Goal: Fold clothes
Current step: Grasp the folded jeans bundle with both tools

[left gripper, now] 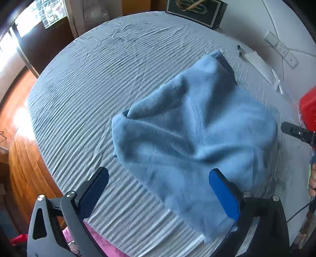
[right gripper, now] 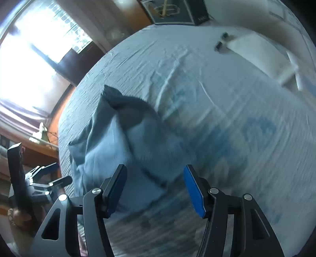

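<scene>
A light blue ribbed garment point(left gripper: 197, 134) lies bunched in soft folds on the striped grey-blue bed sheet point(left gripper: 88, 79), with a darker blue hem point(left gripper: 225, 65) at its far end. My left gripper point(left gripper: 160, 176) hovers open and wide over the garment's near edge, nothing pressed between its pads. In the right wrist view the garment point(right gripper: 110, 138) is humped up, and my right gripper point(right gripper: 155, 170) stands open above its near side, pads free of the cloth. A finger point(left gripper: 296, 132) of the right gripper shows at the right edge of the left wrist view.
White folded sheets point(left gripper: 256, 63) and small dark objects point(left gripper: 240, 51) lie at the bed's far right. A dark framed box point(left gripper: 193, 9) stands at the bed's far edge. Wall sockets point(left gripper: 282, 49) sit on the right wall. Wooden floor point(left gripper: 19, 148) runs along the left. Pink cloth point(left gripper: 102, 243) lies at the near edge.
</scene>
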The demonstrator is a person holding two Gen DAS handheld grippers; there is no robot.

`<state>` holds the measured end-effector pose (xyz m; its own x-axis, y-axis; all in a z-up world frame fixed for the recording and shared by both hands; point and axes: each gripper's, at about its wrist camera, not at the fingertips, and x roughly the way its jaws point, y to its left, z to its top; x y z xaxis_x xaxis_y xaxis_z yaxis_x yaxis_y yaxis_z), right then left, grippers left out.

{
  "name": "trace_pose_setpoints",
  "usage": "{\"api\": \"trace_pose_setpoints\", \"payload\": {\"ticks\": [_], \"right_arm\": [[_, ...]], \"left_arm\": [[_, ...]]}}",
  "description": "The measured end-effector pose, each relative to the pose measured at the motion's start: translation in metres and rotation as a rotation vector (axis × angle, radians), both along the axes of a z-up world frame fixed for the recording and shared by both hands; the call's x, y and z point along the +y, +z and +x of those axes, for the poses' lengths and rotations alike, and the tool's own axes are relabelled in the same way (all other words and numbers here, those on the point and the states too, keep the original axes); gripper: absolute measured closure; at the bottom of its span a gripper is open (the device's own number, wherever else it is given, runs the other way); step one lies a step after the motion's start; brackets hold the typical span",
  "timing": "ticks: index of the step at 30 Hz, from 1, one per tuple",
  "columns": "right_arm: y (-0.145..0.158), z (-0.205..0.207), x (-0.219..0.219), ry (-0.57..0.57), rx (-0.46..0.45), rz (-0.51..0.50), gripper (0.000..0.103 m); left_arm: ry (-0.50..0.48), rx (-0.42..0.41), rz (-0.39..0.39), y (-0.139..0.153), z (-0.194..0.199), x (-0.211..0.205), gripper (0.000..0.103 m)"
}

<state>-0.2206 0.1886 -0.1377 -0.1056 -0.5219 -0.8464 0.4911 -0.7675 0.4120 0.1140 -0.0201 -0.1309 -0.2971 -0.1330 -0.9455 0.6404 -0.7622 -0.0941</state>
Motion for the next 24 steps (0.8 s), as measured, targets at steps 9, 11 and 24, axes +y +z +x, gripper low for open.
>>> {"api": "trace_pose_setpoints", "payload": {"ticks": [9,11,24], "right_arm": [[-0.004,0.028,0.013,-0.187,-0.068,-0.053,0.018],[-0.003,0.032,0.010,-0.249,-0.064,-0.056,0.018],[-0.018,0.056,-0.018,-0.619,-0.135,-0.053,0.018]], "left_arm": [[-0.134,0.046,-0.033,0.014,-0.008,-0.046,0.000],[-0.208,0.044,-0.026,0.010,-0.021,-0.060,0.000],[-0.574,-0.019,0.070,-0.046,-0.056,-0.082,0.001]]}}
